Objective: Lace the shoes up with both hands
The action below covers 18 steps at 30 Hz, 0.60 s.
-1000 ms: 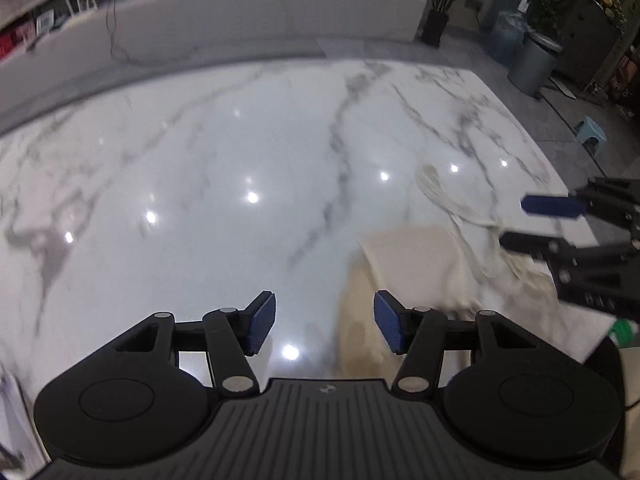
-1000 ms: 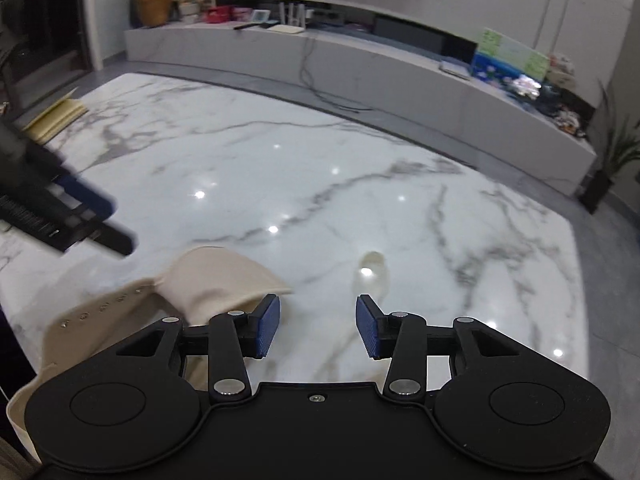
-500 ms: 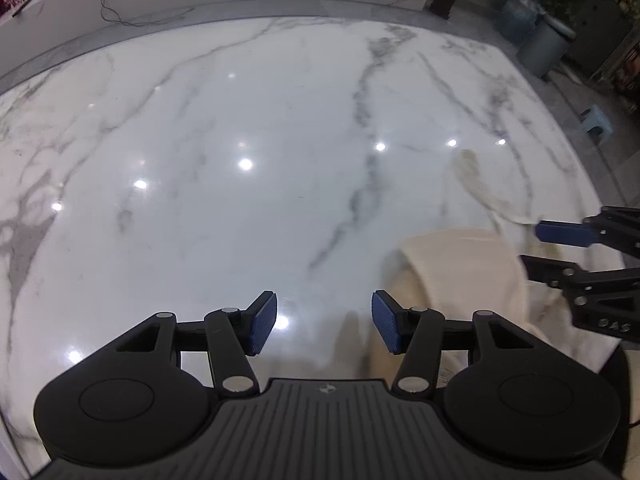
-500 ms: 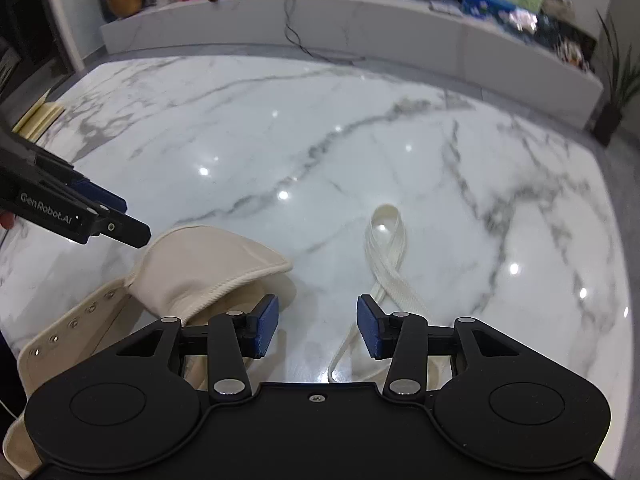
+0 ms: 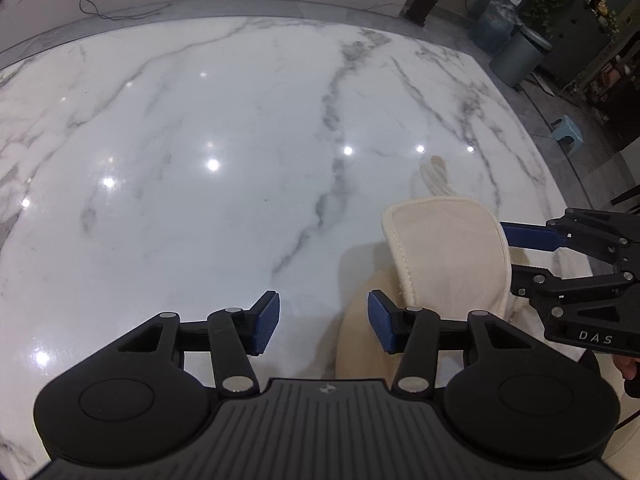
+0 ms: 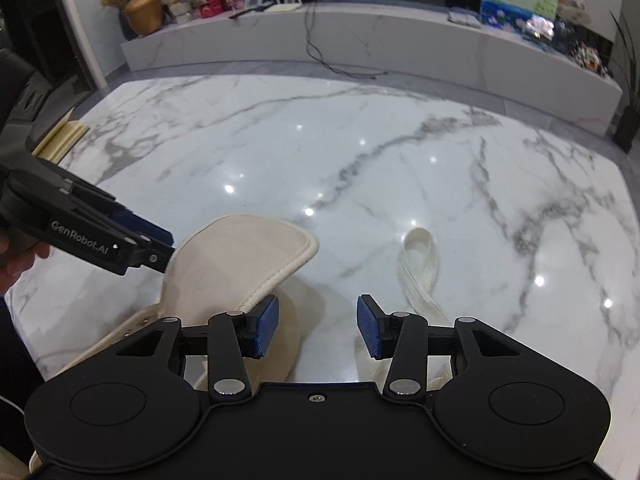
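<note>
A cream canvas shoe lies at the near edge of the marble table, its tongue [image 5: 448,256] [image 6: 232,264] flipped up and its eyelet row [image 6: 132,332] showing. A flat cream lace [image 5: 434,176] [image 6: 418,264] loops loosely on the table beyond the tongue. My left gripper [image 5: 324,320] [image 6: 170,250] hovers at the shoe's left side. Its jaws are closing with only table and the shoe's edge below them, gripping nothing. My right gripper [image 6: 318,326] [image 5: 510,254] stands open over the tongue's right edge, empty, with the lace just ahead of its right finger.
The white marble table [image 5: 200,200] stretches far ahead. A yellowish pad [image 6: 60,140] lies at its left edge. A low white bench [image 6: 400,48] with clutter runs behind it. Bins [image 5: 520,56], plants and a small blue stool [image 5: 568,130] stand on the floor to the right.
Both cameras have tipped down toward the shoe. The left gripper sank closer to the shoe and its jaws narrowed slightly. The lace loop came into the right wrist view.
</note>
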{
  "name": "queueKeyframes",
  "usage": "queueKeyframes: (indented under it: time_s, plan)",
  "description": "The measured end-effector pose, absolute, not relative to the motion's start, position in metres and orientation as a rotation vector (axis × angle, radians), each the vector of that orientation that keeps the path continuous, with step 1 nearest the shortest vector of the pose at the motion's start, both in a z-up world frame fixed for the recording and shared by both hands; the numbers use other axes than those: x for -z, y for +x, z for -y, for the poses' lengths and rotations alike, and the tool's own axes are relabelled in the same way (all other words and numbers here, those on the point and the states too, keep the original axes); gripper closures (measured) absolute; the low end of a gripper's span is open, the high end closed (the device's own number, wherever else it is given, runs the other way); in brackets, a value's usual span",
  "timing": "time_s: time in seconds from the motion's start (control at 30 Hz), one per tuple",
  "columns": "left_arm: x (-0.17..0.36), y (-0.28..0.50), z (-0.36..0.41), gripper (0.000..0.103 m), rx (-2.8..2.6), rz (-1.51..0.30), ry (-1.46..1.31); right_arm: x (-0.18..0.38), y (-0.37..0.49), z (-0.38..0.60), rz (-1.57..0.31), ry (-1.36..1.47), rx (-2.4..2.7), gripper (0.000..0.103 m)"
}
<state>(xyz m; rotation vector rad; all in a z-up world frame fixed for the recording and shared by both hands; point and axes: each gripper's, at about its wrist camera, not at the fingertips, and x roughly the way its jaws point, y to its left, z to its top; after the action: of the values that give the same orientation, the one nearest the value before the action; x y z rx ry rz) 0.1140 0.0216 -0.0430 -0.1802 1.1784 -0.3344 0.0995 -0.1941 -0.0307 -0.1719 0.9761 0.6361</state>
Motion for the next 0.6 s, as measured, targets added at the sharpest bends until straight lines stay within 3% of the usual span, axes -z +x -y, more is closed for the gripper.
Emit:
queueKeyframes:
  time_s: [0.5,0.6]
  plan:
    - [0.005,0.055,-0.018,0.054,0.331,-1.142,-0.13,-0.001,0.019,0.176,-0.782,-0.462,-0.731,0.061]
    - [-0.008,0.036,-0.014,0.05,0.361,-1.121,-0.122,-0.003,0.008,0.171,-0.756,-0.527,-0.735,0.061]
